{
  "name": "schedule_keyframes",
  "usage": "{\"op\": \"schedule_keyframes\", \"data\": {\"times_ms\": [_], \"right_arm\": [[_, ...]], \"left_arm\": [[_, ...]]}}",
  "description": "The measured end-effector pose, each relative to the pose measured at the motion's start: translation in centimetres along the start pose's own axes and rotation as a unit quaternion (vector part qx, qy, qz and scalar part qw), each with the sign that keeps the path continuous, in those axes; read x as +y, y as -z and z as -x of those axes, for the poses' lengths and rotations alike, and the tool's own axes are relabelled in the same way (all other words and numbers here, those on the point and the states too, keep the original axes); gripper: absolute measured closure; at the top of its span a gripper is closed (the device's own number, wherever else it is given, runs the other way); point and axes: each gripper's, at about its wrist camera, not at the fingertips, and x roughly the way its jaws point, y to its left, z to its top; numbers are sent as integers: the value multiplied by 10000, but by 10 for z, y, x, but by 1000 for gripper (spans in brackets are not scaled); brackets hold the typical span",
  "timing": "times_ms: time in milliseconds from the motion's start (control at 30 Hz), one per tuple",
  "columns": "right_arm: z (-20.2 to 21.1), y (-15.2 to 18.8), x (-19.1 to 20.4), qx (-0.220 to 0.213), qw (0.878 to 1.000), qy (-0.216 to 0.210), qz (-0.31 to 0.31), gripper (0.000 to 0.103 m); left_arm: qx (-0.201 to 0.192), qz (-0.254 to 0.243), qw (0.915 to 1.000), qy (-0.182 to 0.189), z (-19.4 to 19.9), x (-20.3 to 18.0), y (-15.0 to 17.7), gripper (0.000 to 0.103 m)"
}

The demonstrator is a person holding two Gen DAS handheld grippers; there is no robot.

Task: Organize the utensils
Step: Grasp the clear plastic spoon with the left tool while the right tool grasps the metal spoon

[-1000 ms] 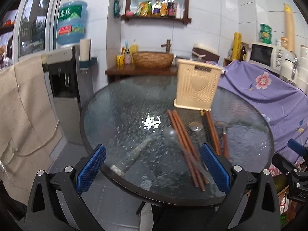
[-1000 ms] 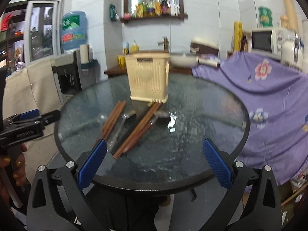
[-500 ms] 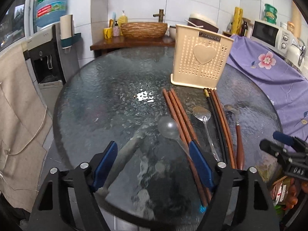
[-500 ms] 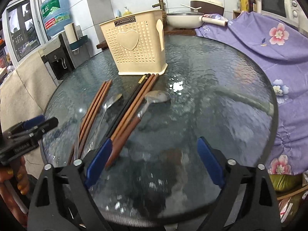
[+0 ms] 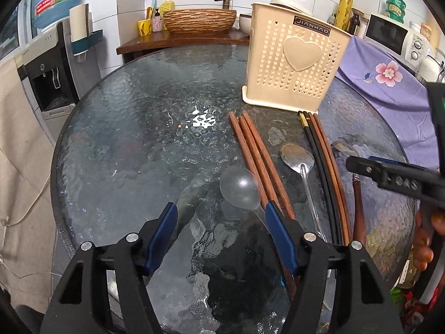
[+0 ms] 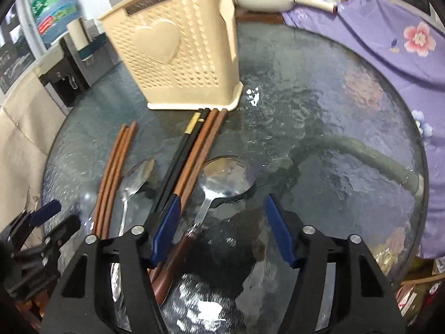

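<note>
Both hand-held grippers have come in low over the tabletop (image 5: pixel 116 144) since the earlier frame, jaws just narrowed but apart on nothing.

My left hand-held gripper (image 5: pixel 219 228) hovers above the clear plastic spoon (image 5: pixel 239 189), its right pad over the red-brown chopsticks (image 5: pixel 258 156); nothing is between the pads. My right hand-held gripper (image 6: pixel 222 228) straddles the wood-handled metal spoon (image 6: pixel 222 178) without touching it, its left pad over the brown chopsticks (image 6: pixel 203 144) lying beside the black chopsticks (image 6: pixel 183 156). An all-metal spoon (image 6: pixel 136 178) lies further left. All utensils lie flat before the upright beige utensil holder (image 6: pixel 172 50).
</note>
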Motion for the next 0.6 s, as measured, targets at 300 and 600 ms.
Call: {"op": "schedule_keyframes", "data": {"times_ms": [300, 600], "right_arm": [[-20, -21, 5, 178, 9997, 125, 81, 54], [-23, -23, 9, 199, 9993, 100, 287, 55]], "left_arm": [[131, 50, 9999, 82, -8, 4, -3, 41], [225, 78, 9996, 156, -14, 0, -7, 44]]}}
